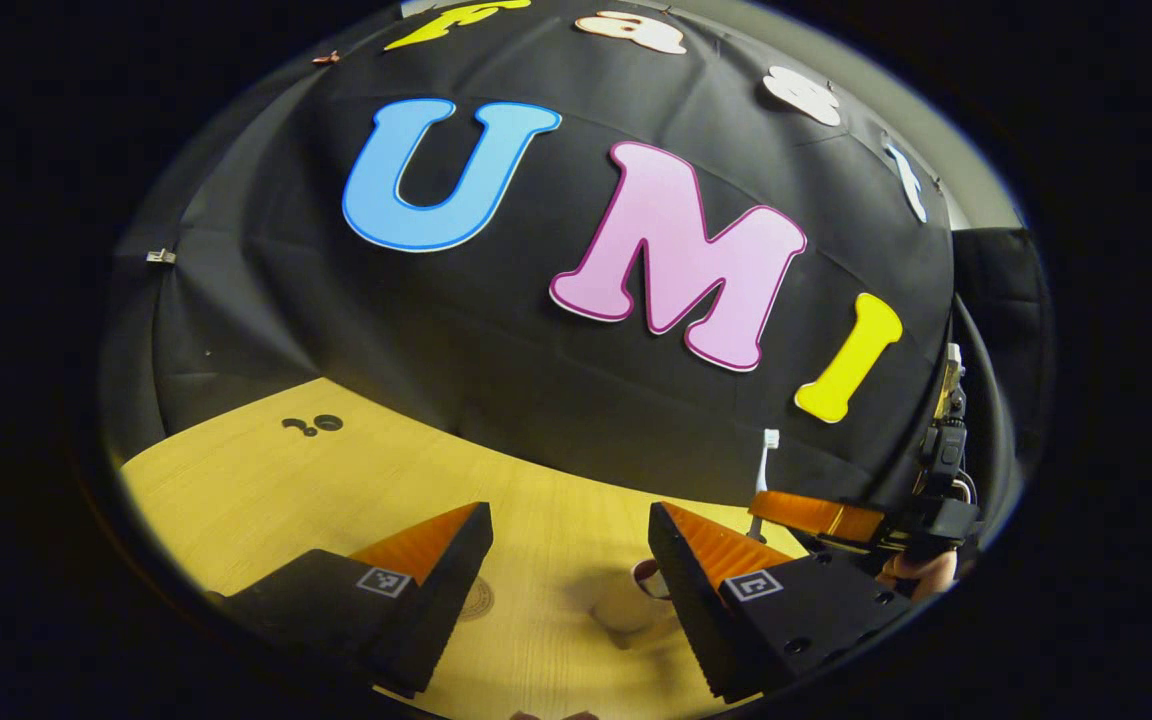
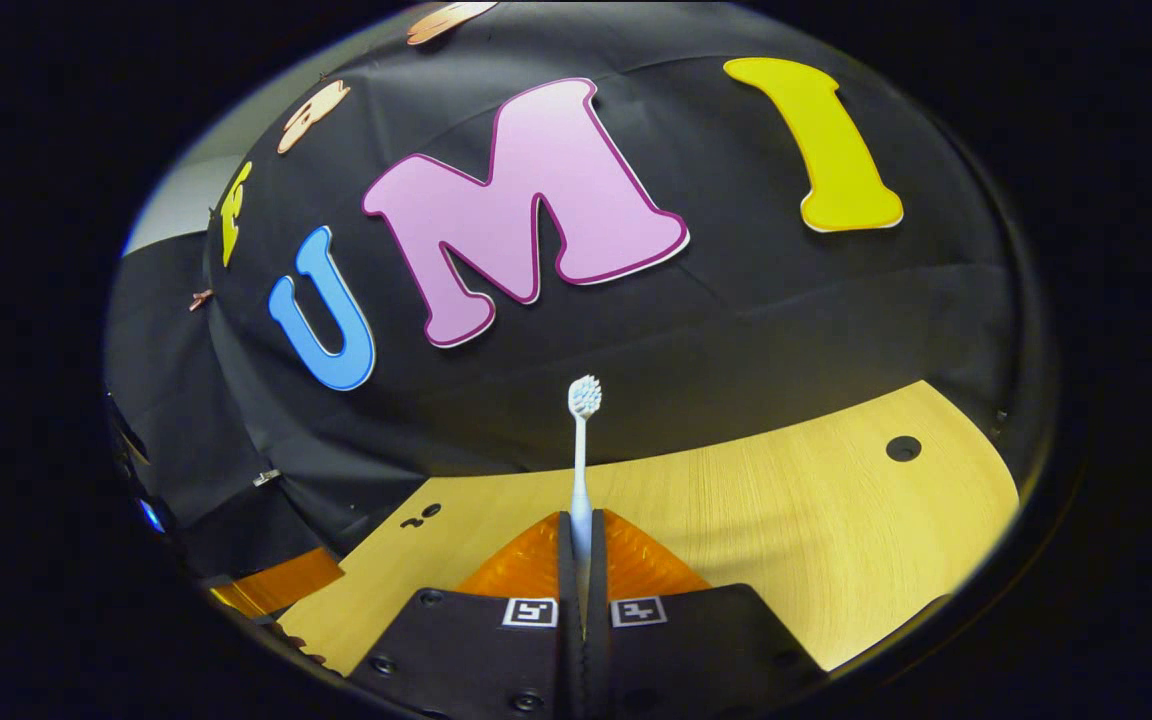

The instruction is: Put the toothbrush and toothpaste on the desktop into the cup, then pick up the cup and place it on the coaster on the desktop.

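Toothbrush stands upright in the right claw, whose two fingers are pressed together on its handle, bristle head up against the booth's dark wall. In the left gripper view that same claw shows far to the right above the wooden surface, with the brush head poking above it. Left claw hangs wide open and holds nothing. Between its fingers, low on the surface, sits the cup, partly hidden by the right finger, and the round coaster lies just left of it.
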Tool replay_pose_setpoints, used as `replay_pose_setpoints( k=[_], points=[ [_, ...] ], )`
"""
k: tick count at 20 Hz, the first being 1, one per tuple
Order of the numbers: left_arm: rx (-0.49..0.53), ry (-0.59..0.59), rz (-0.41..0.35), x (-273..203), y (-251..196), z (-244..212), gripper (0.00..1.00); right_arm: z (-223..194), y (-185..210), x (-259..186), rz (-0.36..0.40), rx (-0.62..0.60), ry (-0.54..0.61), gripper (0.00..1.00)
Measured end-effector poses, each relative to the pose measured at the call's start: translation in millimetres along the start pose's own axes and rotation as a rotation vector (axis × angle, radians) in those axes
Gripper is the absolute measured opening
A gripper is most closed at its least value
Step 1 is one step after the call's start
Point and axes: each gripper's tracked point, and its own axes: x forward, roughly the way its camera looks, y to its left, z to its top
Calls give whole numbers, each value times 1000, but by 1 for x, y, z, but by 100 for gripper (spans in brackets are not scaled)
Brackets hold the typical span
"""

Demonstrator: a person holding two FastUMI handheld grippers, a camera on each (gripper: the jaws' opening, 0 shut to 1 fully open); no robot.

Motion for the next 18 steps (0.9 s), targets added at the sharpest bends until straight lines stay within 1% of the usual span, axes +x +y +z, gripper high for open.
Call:
replay_pose_setpoints(
  k=[5, 10, 13, 15, 18],
  points=[
    [7, 27, 5, -3, 6, -19, 98, 2, -3, 20, 12, -70, -76, 5],
    [24, 45, 2, -1, 6, -34, 98, -20, -7, 37, 18, -174, -93, 5],
    [27, 63, 1, 2, 7, -46, 98, -35, -12, 38, 12, -207, -111, 5],
    [26, 73, 1, 1, 10, -53, 98, -39, -15, 35, 7, -239, -154, 5],
    [21, 94, 6, 4, 14, -65, 98, -54, -19, 28, -4, -298, -195, 8]
  ],
)
